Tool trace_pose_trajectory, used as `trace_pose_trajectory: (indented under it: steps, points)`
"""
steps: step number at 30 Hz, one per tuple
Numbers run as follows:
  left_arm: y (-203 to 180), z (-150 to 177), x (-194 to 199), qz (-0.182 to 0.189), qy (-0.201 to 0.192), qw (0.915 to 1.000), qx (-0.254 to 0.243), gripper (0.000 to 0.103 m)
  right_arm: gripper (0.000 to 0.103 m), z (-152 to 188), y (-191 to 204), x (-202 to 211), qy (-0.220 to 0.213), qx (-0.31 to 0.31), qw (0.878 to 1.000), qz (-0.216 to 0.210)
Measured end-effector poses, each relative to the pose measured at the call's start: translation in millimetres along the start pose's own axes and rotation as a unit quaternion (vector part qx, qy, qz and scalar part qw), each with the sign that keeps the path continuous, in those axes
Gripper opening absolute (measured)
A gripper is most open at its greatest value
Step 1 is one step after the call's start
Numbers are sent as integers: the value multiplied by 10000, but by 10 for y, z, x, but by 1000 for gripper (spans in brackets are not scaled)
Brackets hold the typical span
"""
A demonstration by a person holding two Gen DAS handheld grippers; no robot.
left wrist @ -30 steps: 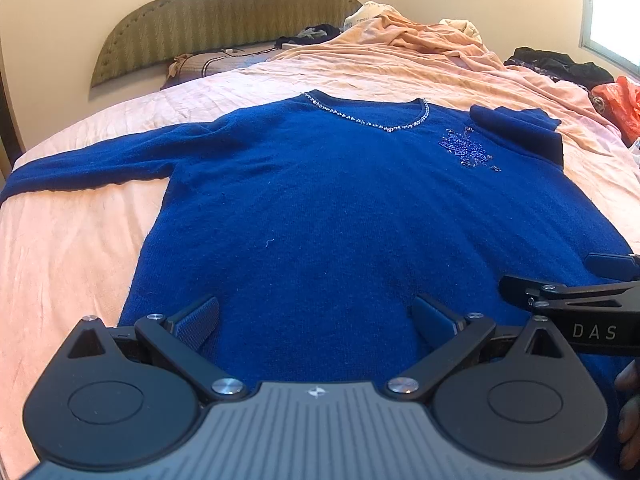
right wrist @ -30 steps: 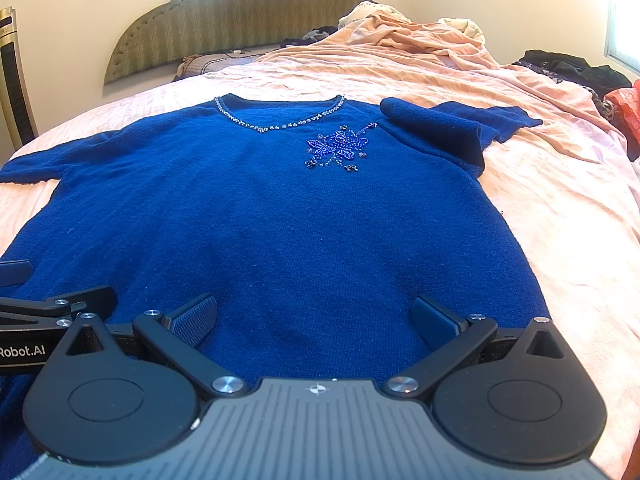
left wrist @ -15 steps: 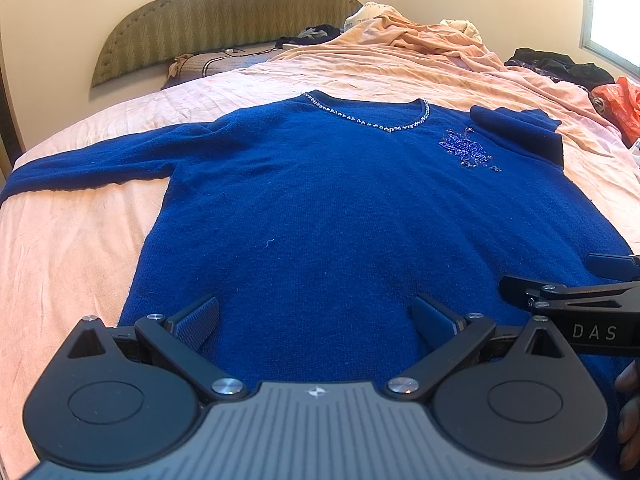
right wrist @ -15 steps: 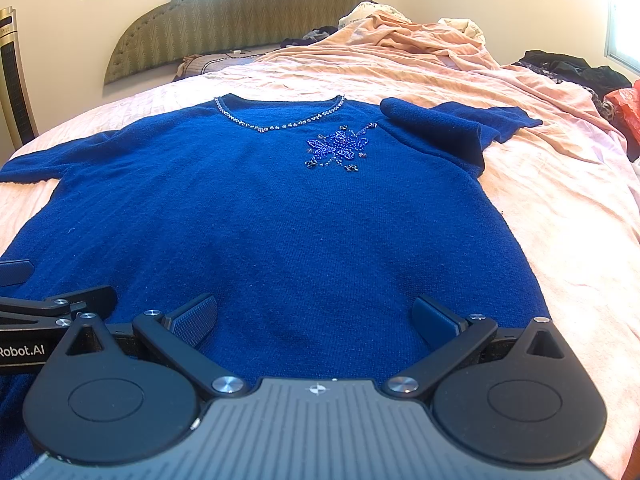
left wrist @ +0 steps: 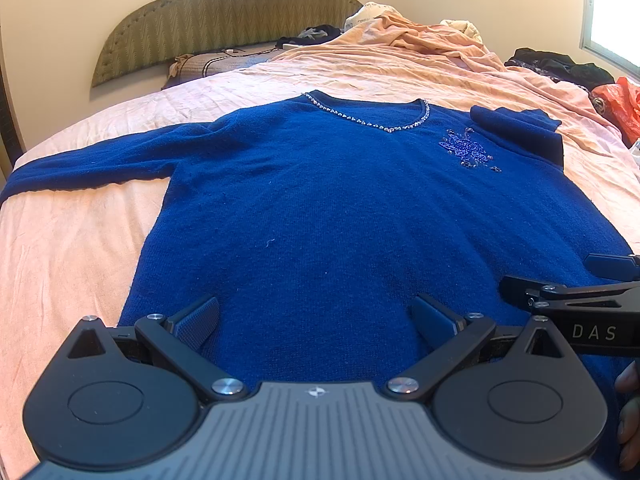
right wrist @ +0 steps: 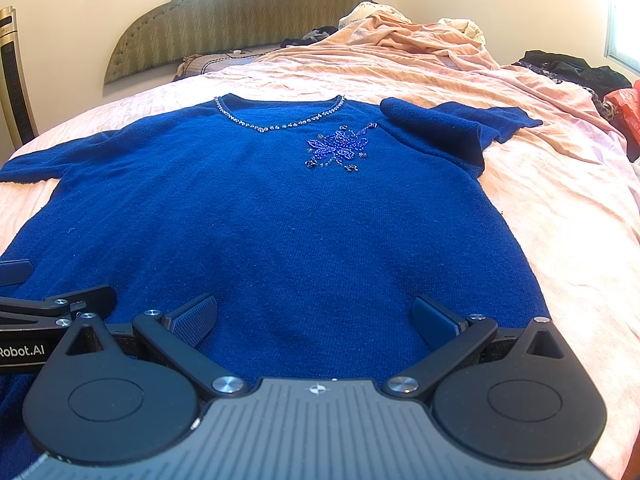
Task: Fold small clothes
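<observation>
A dark blue knit sweater (left wrist: 340,208) (right wrist: 280,220) with a beaded neckline and a beaded flower lies flat, front up, on the pink bedsheet (left wrist: 60,248). Its left sleeve (left wrist: 92,172) stretches out to the left; its right sleeve (right wrist: 448,128) is folded in over the shoulder. My left gripper (left wrist: 316,316) hovers open over the hem on the left half. Beside it, over the hem's right half, my right gripper (right wrist: 316,316) is open too. Neither holds cloth. Each gripper shows at the edge of the other's view.
A crumpled pink blanket (right wrist: 420,44) is heaped at the head of the bed under a padded headboard (left wrist: 224,12). Dark clothes (right wrist: 572,68) and an orange bag (left wrist: 620,100) lie at the right edge. Bare sheet flanks the sweater on both sides.
</observation>
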State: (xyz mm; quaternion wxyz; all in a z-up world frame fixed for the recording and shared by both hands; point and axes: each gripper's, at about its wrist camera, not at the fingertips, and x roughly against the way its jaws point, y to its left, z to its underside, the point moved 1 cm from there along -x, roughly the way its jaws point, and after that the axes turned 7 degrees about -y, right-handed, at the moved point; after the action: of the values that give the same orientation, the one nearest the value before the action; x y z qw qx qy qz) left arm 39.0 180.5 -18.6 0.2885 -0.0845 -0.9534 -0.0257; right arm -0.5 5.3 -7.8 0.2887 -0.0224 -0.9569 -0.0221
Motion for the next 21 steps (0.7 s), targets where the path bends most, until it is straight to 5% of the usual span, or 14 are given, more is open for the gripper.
trace_pose_trajectory:
  steps: [8,11,14,17,19,21]
  points:
    - [0,3,0,1,0,10000,2,103,103,-99,-94,47,-28,-94,9996,-261]
    - [0,1,-1,4,-3,10000,8,103,103,-338,-346,189,-479,-505,9953,-681]
    - [-3,4,4,-8,1,10000,0,103,103,-666,-817,296,-1198,-1148,9801,-1087]
    - [0,4,6,-8,-2,10000,3,103,103,-992,-1493,84,-1014,-2182,9618,-1303]
    - [1,4,8,-6,-5,10000,13,103,103,-1158,-2066,-162,-1051,-3019,9329,-1661]
    - [5,1,6,-11,-7,10000,22,103,103,-1295,-2576,-417,-1100,-3714,9081,-1589]
